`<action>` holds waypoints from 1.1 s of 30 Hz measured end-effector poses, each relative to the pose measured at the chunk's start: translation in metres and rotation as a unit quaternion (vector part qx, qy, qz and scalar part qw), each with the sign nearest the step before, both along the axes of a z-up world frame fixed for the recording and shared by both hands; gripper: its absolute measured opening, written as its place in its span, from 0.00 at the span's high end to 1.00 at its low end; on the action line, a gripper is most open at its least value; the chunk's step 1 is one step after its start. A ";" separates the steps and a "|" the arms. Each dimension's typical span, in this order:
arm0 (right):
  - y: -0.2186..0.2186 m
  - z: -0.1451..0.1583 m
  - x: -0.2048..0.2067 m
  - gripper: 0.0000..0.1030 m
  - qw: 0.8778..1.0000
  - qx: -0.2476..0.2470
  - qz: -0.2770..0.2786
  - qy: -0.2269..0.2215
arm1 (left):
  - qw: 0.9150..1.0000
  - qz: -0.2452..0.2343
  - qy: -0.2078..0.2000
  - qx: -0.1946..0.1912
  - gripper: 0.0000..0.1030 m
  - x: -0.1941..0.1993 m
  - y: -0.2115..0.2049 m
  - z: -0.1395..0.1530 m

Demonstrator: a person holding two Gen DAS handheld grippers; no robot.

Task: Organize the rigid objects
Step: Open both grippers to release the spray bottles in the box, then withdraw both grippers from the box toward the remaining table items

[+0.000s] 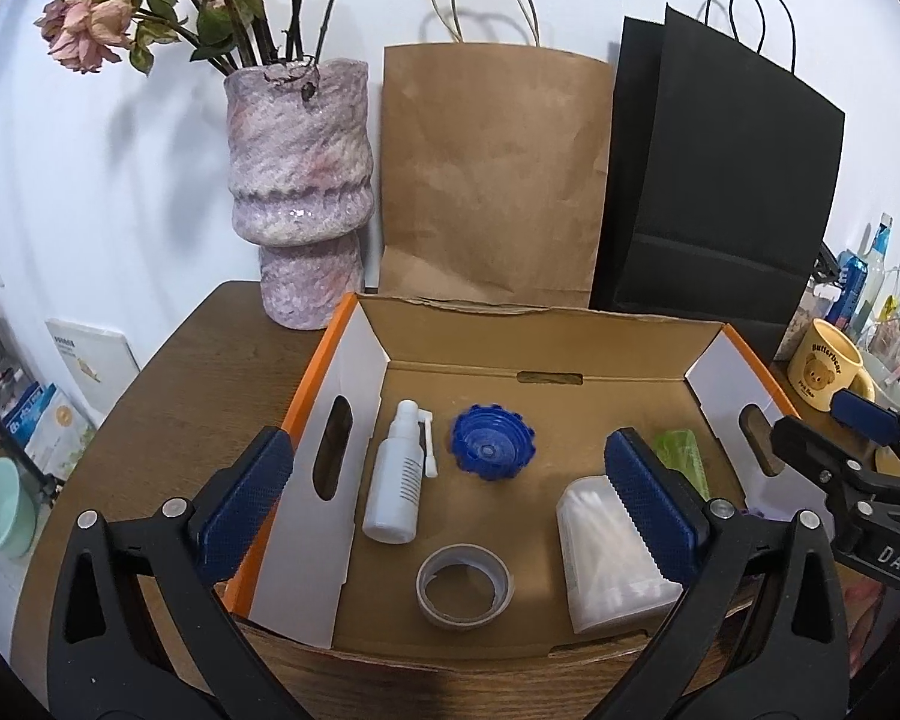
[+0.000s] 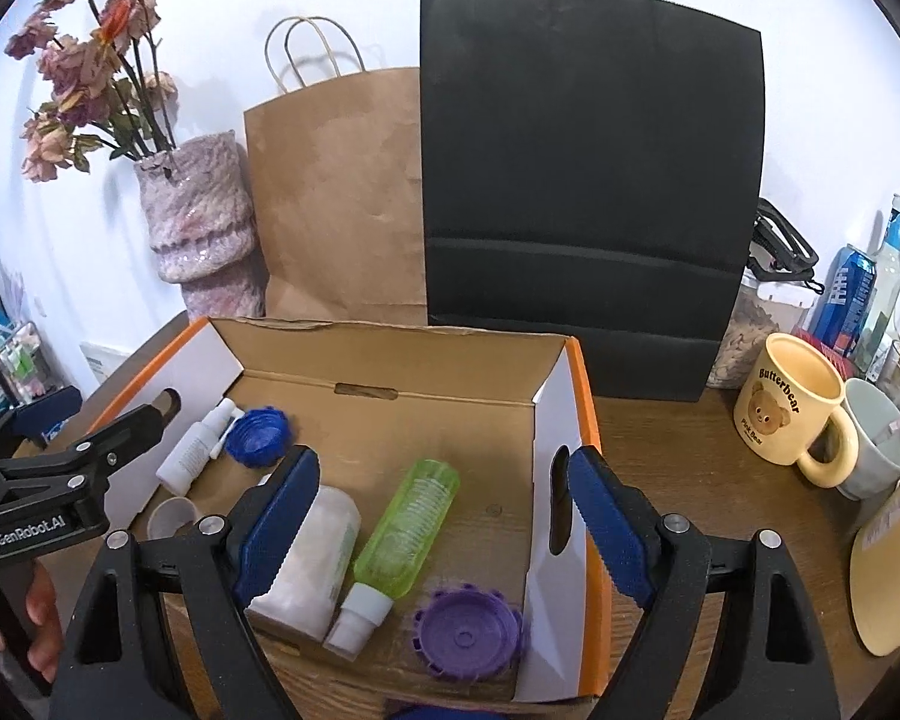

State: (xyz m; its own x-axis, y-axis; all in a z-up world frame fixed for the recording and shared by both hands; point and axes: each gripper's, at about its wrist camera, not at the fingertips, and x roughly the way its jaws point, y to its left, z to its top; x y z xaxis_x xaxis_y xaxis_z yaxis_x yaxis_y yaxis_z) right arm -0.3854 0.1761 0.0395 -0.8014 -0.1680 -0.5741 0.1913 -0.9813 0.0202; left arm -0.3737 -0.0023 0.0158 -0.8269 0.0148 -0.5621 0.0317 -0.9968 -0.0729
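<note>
An open cardboard box (image 1: 540, 354) (image 2: 390, 360) with orange edges sits on the wooden table. In it lie a white spray bottle (image 1: 396, 483) (image 2: 193, 450), a blue toothed cap (image 1: 491, 443) (image 2: 258, 437), a tape roll (image 1: 465, 585) (image 2: 171, 516), a clear tub of cotton swabs (image 1: 600, 558) (image 2: 312, 552), a green bottle (image 1: 684, 456) (image 2: 411, 531) and a purple toothed cap (image 2: 468, 633). My left gripper (image 1: 450, 504) is open and empty over the box's left side. My right gripper (image 2: 444, 534) is open and empty over the box's right side.
A pink vase (image 1: 300, 192) with dried roses, a brown paper bag (image 1: 492, 174) and a black paper bag (image 2: 588, 192) stand behind the box. A yellow Butterbear mug (image 2: 789, 405), a white cup (image 2: 876, 438), a can and bottles stand at the right.
</note>
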 end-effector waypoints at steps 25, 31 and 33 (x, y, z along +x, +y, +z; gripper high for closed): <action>0.020 0.008 0.090 0.13 1.000 0.004 -0.002 0.025 | 1.000 -0.006 0.020 0.011 0.00 0.066 0.002 0.000; 0.025 0.007 0.113 0.13 0.999 0.002 -0.005 0.031 | 1.000 -0.006 0.018 0.016 0.00 0.086 0.002 -0.002; 0.025 0.006 0.120 0.13 0.999 0.003 -0.004 0.032 | 1.000 -0.008 0.017 0.017 0.00 0.092 0.002 -0.003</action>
State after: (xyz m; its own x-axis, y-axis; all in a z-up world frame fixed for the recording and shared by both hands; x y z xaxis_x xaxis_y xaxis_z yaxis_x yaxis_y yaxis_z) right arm -0.2653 0.2012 0.0459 -0.8382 -0.1584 -0.5218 0.1841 -0.9829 0.0028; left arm -0.2815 0.0000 0.0124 -0.8446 0.0455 -0.5335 0.0138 -0.9942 -0.1067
